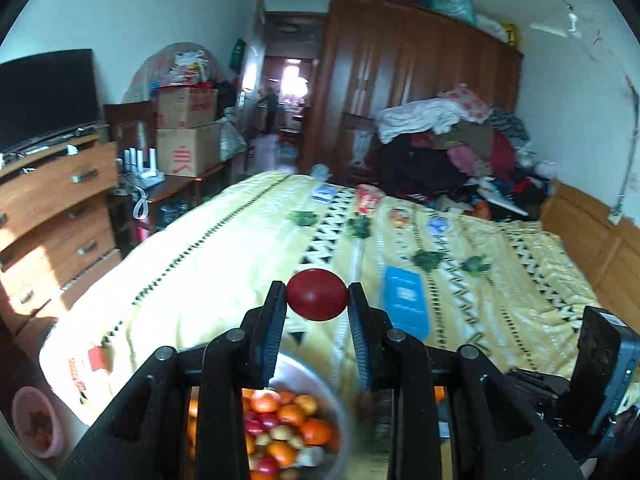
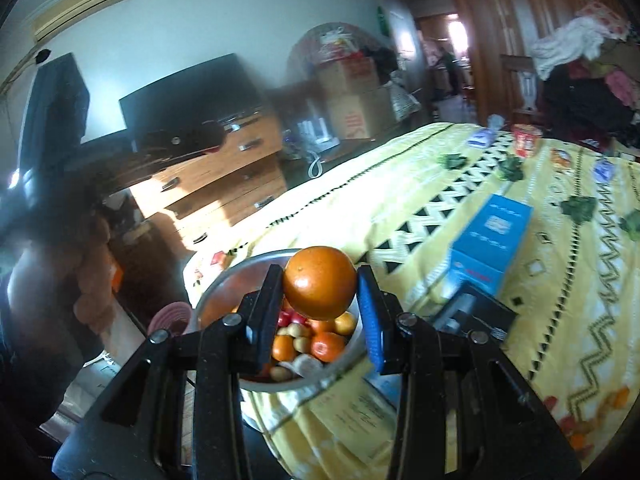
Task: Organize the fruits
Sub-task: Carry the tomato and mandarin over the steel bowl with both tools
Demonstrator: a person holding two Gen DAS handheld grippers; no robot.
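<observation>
My left gripper (image 1: 317,296) is shut on a dark red round fruit (image 1: 317,294) and holds it above the bed. Below it sits a metal bowl (image 1: 316,372) with several orange, red and yellow fruits (image 1: 288,428). My right gripper (image 2: 320,280) is shut on an orange (image 2: 320,282) and holds it over the same metal bowl (image 2: 224,280), which sits near the bed's corner and holds mixed small fruits (image 2: 316,340).
The yellow patterned bedspread (image 1: 224,264) carries a blue box (image 1: 406,300) (image 2: 490,240), a black device (image 2: 476,316), snack packets and a red cup (image 2: 526,140). A pink basket (image 1: 36,420) stands on the floor. A wooden dresser (image 1: 52,208) with a TV stands left. Clothes are piled at the far end.
</observation>
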